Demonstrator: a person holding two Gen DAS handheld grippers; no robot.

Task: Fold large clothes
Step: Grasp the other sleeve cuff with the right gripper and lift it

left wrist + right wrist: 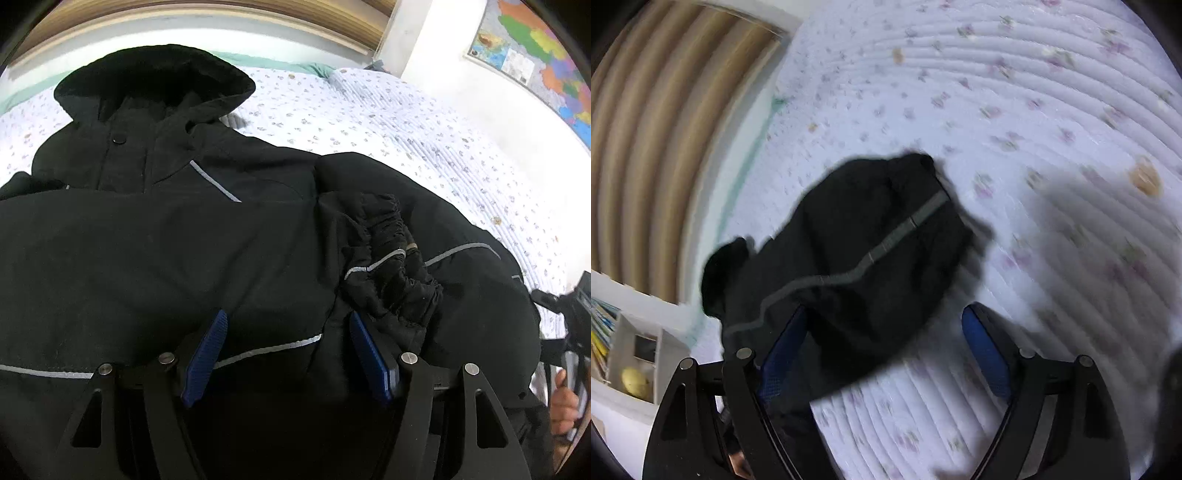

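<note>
A black hooded jacket [147,240] with grey reflective stripes lies on a flowered bed quilt [369,122], hood [155,77] at the far end. A sleeve with a gathered cuff [391,266] is folded over its chest. My left gripper [288,325] hangs open just above the jacket front, blue pads on either side of a stripe, holding nothing. In the right wrist view my right gripper [886,317] is open above the quilt [1034,110]; a black jacket part [849,251] with a grey stripe lies between and beyond its fingers, against the left pad [783,347].
A wooden headboard [221,22] runs along the far side. A coloured map [535,55] hangs on the right wall. A person's hand [563,402] holding the other gripper shows at the right edge. A white shelf [631,362] stands left of the bed.
</note>
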